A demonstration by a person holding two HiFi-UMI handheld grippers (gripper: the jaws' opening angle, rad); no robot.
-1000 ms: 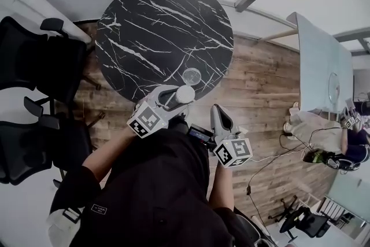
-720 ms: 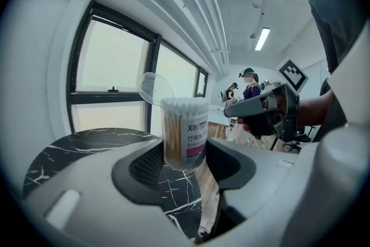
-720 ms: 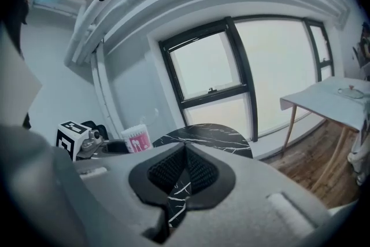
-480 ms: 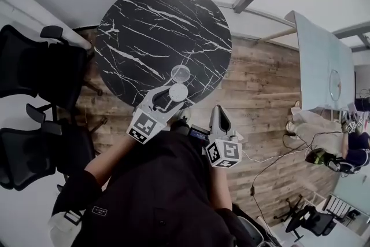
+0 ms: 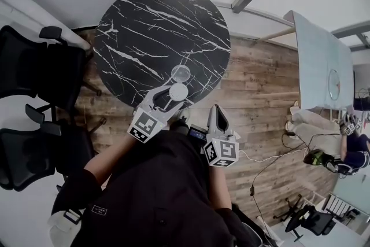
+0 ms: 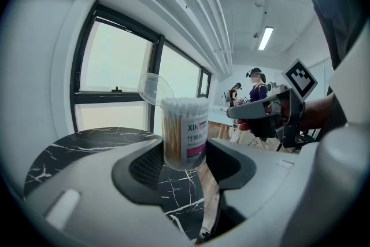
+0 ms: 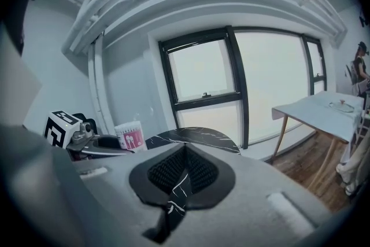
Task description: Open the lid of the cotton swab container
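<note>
Little moved, left gripper (image 5: 175, 95) jaws grasping swab-filled container (image 6: 185, 133), lid (image 6: 155, 88) open, right gripper (image 7: 184, 170) jaws clenched.

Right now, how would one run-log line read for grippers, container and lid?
left gripper: shut on cotton swab container | lid: open, tipped back | right gripper: shut, empty, away from container

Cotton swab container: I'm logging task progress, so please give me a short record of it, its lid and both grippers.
container: cotton swab container, upright, swab tips exposed
lid: clear lid, swung open at the rim
left: left gripper clamps the container's sides
right: right gripper, jaws together, empty, away from the container
below: black marble table
</note>
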